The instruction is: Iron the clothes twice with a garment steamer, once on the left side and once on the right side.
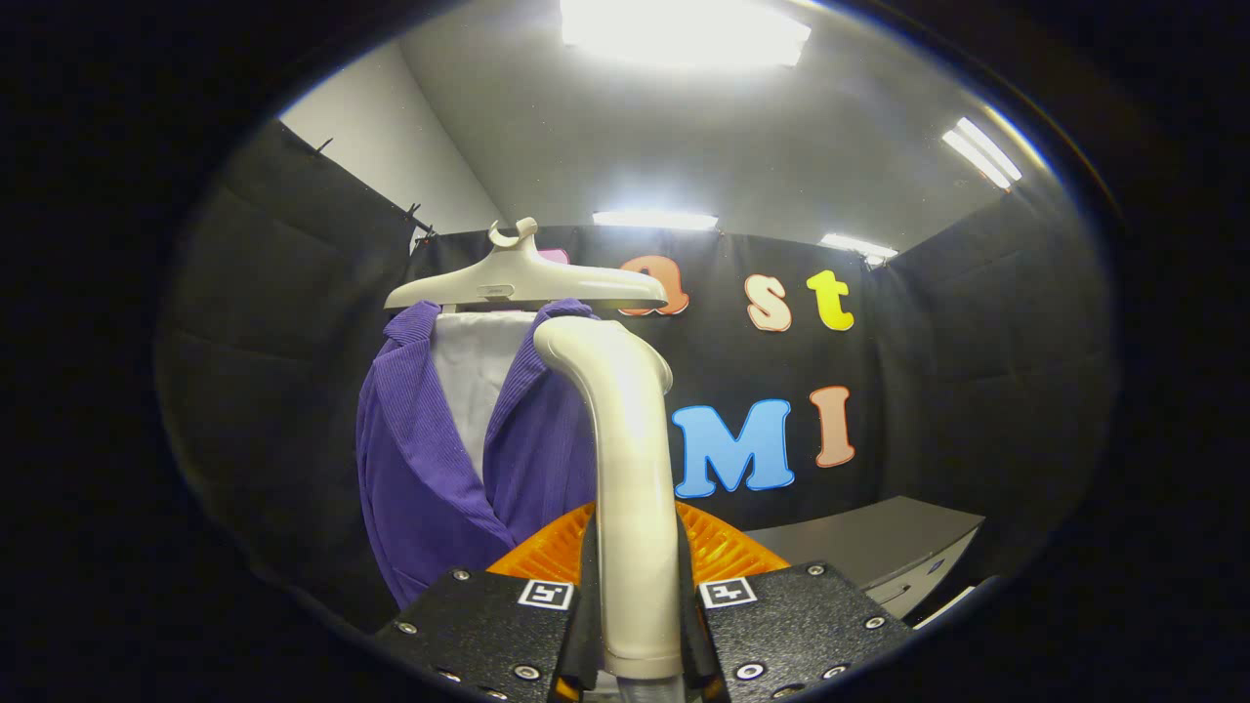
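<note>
My gripper [637, 625] is shut on the cream handle of the garment steamer [625, 459], which rises upright between the fingers and curves at its top toward the garment. A purple corduroy jacket [430, 469] hangs ahead and to the left of the steamer, over a white board [474, 381]. The jacket hangs from a cream hanger [522, 283]. The steamer's head sits near the jacket's right shoulder; whether it touches the cloth I cannot tell.
A grey cabinet or table [869, 547] stands low to the right, beyond the fingers. Black cloth walls close the booth on all sides. Bright ceiling lights [684, 29] shine overhead.
</note>
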The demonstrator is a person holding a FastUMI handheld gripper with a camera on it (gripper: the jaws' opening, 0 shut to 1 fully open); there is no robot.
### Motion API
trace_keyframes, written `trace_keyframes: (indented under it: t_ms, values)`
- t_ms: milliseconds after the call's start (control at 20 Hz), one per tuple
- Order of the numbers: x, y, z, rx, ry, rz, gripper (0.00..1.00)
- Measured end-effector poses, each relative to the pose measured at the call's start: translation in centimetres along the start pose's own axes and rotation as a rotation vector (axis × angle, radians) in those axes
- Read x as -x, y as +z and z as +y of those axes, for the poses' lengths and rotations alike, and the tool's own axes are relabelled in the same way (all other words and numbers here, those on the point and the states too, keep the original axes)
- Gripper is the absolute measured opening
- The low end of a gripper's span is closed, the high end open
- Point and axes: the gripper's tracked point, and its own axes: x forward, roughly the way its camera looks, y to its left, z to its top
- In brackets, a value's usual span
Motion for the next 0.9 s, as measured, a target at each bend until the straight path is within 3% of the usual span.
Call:
trace_keyframes:
  t_ms: [400, 900]
  values:
    - [-5.0, -0.5, 1.5, 0.074, -0.083, 0.000, 0.33]
    - [-3.1, -6.9, 3.4, 0.096, -0.030, 0.121, 0.33]
